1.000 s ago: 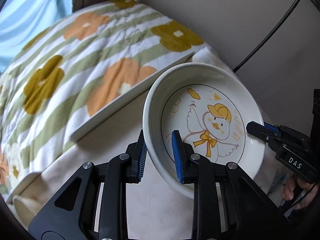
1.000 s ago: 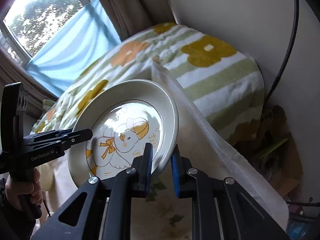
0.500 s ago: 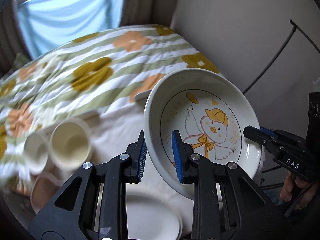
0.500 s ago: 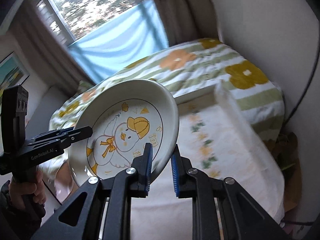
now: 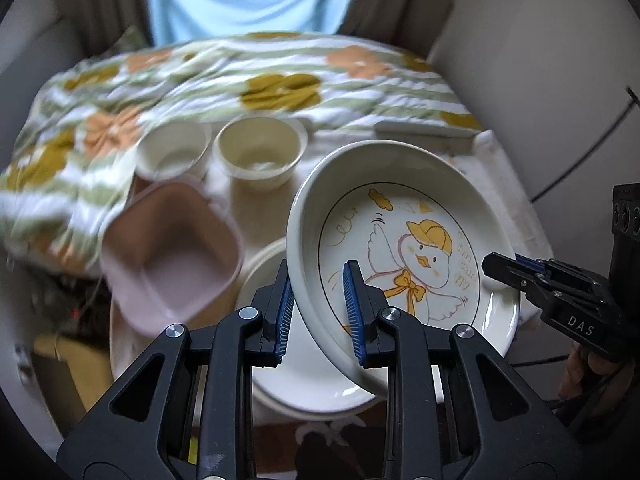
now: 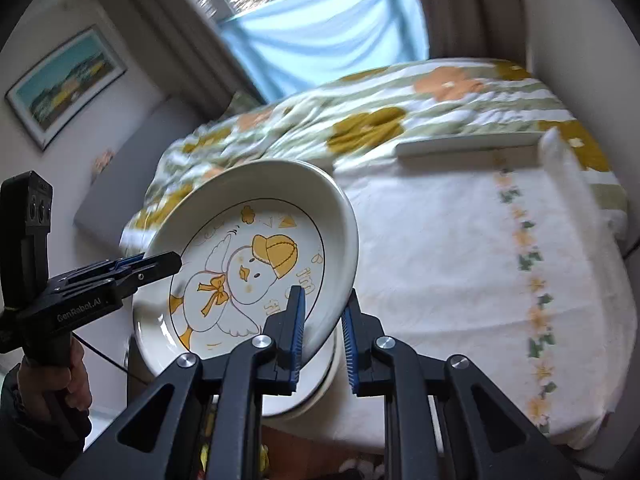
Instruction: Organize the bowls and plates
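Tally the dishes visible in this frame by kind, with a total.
Plates: 2, the duck plate held in the air and a plain white plate under it
Round cream bowls: 2, and
Square pink bowls: 1
Total: 5

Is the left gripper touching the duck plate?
Touching. In the left wrist view, the left gripper has its blue pads on both sides of the duck plate rim, with no gap visible.
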`<move>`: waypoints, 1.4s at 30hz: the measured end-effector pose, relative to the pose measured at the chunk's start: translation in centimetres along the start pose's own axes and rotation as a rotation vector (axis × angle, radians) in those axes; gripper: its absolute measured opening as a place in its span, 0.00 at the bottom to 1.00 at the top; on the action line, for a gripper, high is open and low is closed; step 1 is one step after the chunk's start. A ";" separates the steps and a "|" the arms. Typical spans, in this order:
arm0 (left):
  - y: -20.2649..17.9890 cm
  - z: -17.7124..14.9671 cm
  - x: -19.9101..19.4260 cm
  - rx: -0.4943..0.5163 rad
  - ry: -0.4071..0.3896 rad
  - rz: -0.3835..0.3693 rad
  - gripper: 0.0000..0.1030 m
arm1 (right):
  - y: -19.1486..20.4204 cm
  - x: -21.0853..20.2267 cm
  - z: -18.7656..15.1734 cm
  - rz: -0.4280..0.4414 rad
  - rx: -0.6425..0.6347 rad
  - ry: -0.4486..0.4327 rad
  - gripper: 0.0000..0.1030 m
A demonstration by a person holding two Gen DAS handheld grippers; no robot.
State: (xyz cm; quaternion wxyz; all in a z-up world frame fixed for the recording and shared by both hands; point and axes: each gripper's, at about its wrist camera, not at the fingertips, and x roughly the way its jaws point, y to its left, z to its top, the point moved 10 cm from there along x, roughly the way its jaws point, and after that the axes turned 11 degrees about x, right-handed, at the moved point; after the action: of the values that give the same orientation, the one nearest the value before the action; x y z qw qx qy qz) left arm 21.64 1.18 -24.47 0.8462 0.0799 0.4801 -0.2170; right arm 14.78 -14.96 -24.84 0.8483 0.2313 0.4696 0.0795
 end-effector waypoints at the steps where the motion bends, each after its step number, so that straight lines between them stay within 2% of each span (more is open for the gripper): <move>1: 0.4 -1.3 0.3 -0.022 0.013 0.011 0.21 | 0.0 0.5 -0.4 0.004 -0.009 0.016 0.16; 7: 1.0 -5.9 3.4 -0.104 0.043 0.003 0.21 | -1.0 3.8 -2.9 0.007 -0.086 0.099 0.16; 10: 1.2 -7.1 5.1 -0.132 0.056 0.012 0.21 | -1.4 5.3 -3.5 0.003 -0.117 0.123 0.16; 17: 2.0 -8.3 8.1 -0.167 0.068 0.028 0.21 | -1.7 7.6 -3.4 -0.022 -0.191 0.118 0.16; 27: 2.1 -8.8 8.8 -0.153 0.066 0.084 0.21 | -0.7 8.0 -3.2 -0.045 -0.262 0.092 0.16; 37: 1.9 -9.1 9.3 -0.084 0.088 0.221 0.21 | -1.0 8.3 -4.0 -0.054 -0.285 0.095 0.16; 42: 1.9 -8.8 9.3 -0.002 0.107 0.346 0.21 | -0.8 8.4 -4.3 -0.053 -0.291 0.095 0.16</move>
State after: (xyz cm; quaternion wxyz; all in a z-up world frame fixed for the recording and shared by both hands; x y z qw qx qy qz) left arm 19.75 3.22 -37.16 0.8443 0.1717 0.5036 -0.0633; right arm 15.71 -11.32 -33.58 0.8514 0.0893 0.4988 0.1353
